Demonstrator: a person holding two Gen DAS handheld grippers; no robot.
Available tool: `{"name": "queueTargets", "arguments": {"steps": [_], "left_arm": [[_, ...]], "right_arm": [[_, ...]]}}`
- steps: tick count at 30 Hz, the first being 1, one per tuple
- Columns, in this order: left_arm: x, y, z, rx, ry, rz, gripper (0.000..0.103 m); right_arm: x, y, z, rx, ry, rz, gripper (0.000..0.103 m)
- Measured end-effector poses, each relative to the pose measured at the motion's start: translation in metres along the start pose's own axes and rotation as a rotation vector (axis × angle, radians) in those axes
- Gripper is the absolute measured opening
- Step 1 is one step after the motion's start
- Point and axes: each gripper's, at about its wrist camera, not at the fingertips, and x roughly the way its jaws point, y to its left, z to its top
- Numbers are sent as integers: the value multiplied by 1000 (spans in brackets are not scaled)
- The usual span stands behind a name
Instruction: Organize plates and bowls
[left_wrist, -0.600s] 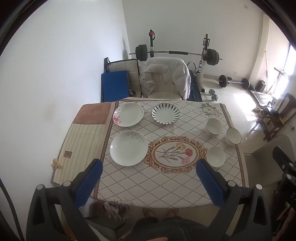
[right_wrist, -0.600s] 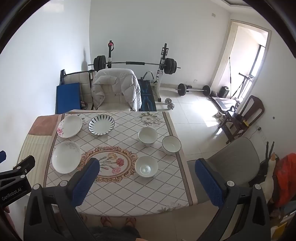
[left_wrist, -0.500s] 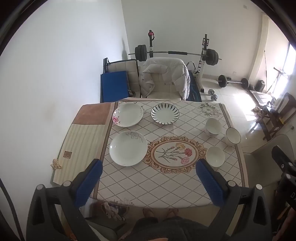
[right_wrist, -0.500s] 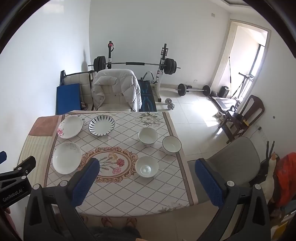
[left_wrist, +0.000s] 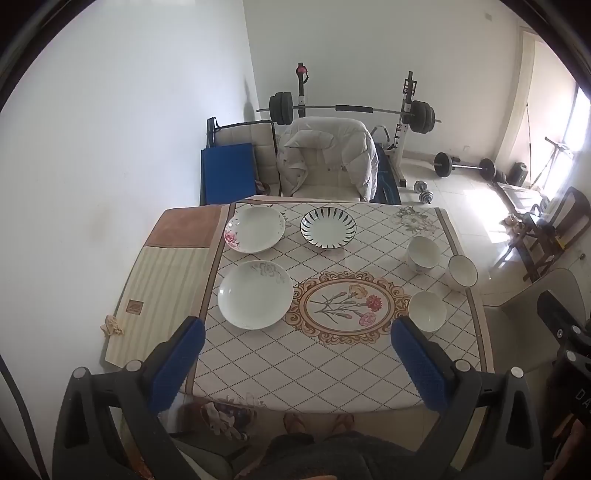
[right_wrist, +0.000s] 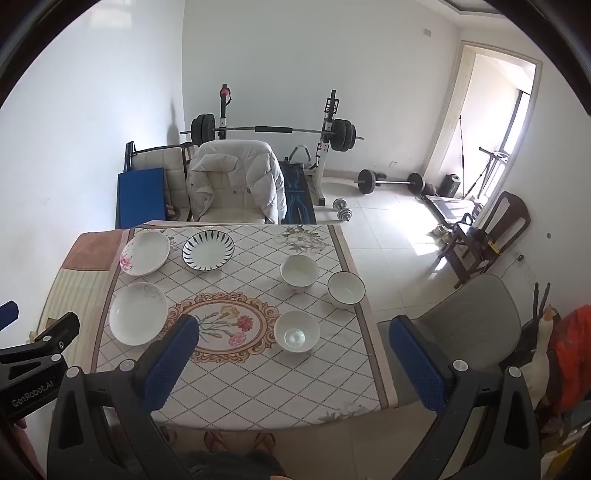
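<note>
Room: white-walled home gym type of space, barbell rack (right_wrist: 273, 129) against the back wall, loose weights on the pale tiled floor (right_wrist: 391, 229), doorway off to the right with sun pouring in.
Surface: rectangular, covered in a diamond-pattern tablecloth (left_wrist: 332, 354) with a big flower medallion (left_wrist: 349, 306) in the middle. A striped mat (left_wrist: 162, 291) hangs off its left side toward the wall.
Plates: all three on the left half. Plain white plate (left_wrist: 255, 293) nearest, rose-printed plate (left_wrist: 255, 229) behind it, black-striped plate (left_wrist: 328, 228) beside that at the far edge. None touching.
Bowls: three on the right half, apart from each other. Near white bowl (right_wrist: 296, 331) just right of the medallion, far white bowl (right_wrist: 299, 272) behind it, dark-rimmed bowl (right_wrist: 346, 289) sitting really close to the right edge.
Left tongs (left_wrist: 295, 363): spread wide, nothing between them, hanging above the near edge and tilted down at the surface.
Right tongs (right_wrist: 295, 363): same deal, wide and not gripping anything, over the near right corner.
Edges: near strip of cloth is bare, so is the far right corner.
Open room: padded chair with a puffy white jacket (right_wrist: 236, 181) at the far end, grey chair (right_wrist: 476, 321) tight against the right side, open floor past that.
Person: feet in sandals (right_wrist: 240, 441) at the near edge.
</note>
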Motion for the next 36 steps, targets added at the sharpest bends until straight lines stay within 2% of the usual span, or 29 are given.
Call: {"name": "queueTargets", "arguments": {"steps": [36], "left_arm": [[-13,-1,0,-11,-35,-4,103]], "right_arm": [[0,1,-5,2,2,12,103]]}}
